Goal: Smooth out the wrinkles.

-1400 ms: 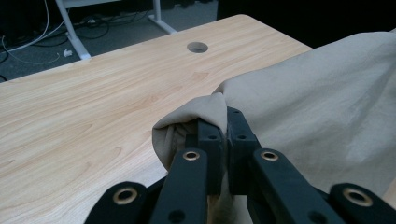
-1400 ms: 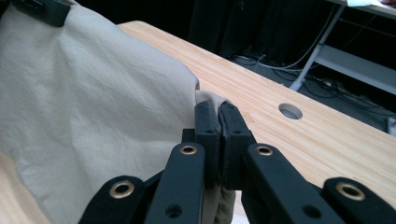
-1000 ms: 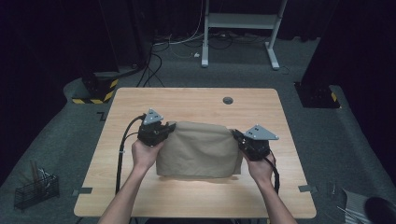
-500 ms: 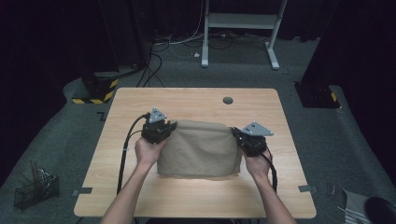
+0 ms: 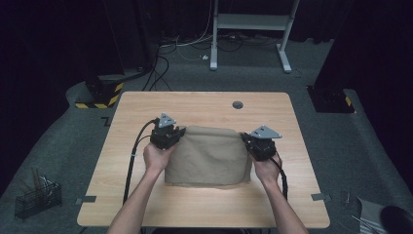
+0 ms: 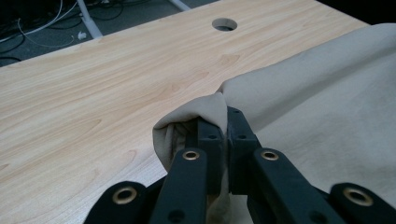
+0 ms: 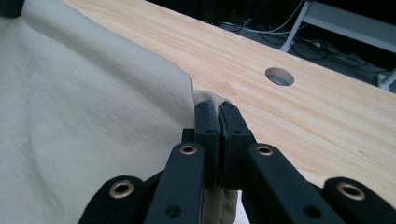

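Note:
A beige cloth (image 5: 207,156) lies folded on the wooden table (image 5: 204,105), stretched between my two grippers. My left gripper (image 5: 171,135) is shut on the cloth's far left corner; in the left gripper view the cloth (image 6: 322,107) bunches around the closed left gripper (image 6: 226,116). My right gripper (image 5: 249,141) is shut on the far right corner. In the right gripper view a small fold of cloth (image 7: 93,121) pokes past the tips of the right gripper (image 7: 218,109). Both held corners hang just above the table.
A round cable hole (image 5: 237,105) sits near the table's far edge. A white desk frame (image 5: 251,29) and cables stand on the floor beyond. A wire basket (image 5: 36,197) is on the floor at the lower left.
Both hands have carried the cloth's far corners slightly away from the person and lower toward the table. The grips are unchanged.

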`<state>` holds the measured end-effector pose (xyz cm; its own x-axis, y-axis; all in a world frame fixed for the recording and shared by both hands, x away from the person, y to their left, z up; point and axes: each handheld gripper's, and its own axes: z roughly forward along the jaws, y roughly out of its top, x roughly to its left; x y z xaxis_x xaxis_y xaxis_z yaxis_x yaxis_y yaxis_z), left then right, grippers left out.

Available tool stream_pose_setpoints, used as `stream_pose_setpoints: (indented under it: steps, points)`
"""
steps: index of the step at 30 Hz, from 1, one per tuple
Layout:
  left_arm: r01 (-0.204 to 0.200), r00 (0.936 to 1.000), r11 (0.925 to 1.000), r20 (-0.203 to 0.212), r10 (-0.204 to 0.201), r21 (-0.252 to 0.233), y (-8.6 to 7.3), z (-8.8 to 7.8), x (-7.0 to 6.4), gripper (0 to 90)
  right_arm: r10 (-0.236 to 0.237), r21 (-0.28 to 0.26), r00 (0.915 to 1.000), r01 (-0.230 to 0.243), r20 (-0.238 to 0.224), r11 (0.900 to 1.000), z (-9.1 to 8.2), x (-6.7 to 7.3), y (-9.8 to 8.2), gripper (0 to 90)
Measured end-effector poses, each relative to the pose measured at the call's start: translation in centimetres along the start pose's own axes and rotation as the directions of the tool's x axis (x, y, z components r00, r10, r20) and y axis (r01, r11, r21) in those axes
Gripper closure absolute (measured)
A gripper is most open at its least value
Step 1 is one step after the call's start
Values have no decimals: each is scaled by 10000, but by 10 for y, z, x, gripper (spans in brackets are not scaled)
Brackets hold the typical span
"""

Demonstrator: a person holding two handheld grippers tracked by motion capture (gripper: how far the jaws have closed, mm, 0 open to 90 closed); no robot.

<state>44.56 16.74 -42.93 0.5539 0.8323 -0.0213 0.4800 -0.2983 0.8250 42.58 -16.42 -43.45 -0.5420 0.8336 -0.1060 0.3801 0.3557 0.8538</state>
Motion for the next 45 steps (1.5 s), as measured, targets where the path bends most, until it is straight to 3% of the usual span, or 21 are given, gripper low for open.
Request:
stream_pose_setpoints:
  steps: [13, 26, 45]
  points:
    - [177, 9998, 9997, -100, -176, 182, -5, 13, 6, 870, 252, 195, 9997, -252, -21, 9995, 16, -5, -2, 876]
    - [239, 9995, 9997, -229, -238, 31, -6, 20, 10, 870, 333, 344, 9994, -335, 65, 9988, 26, -7, 1, 875]
    - [536, 9984, 9980, -218, -529, 343, -14, 34, 17, 870, 610, 851, 9981, -615, 92, 9945, 45, -11, -4, 873]
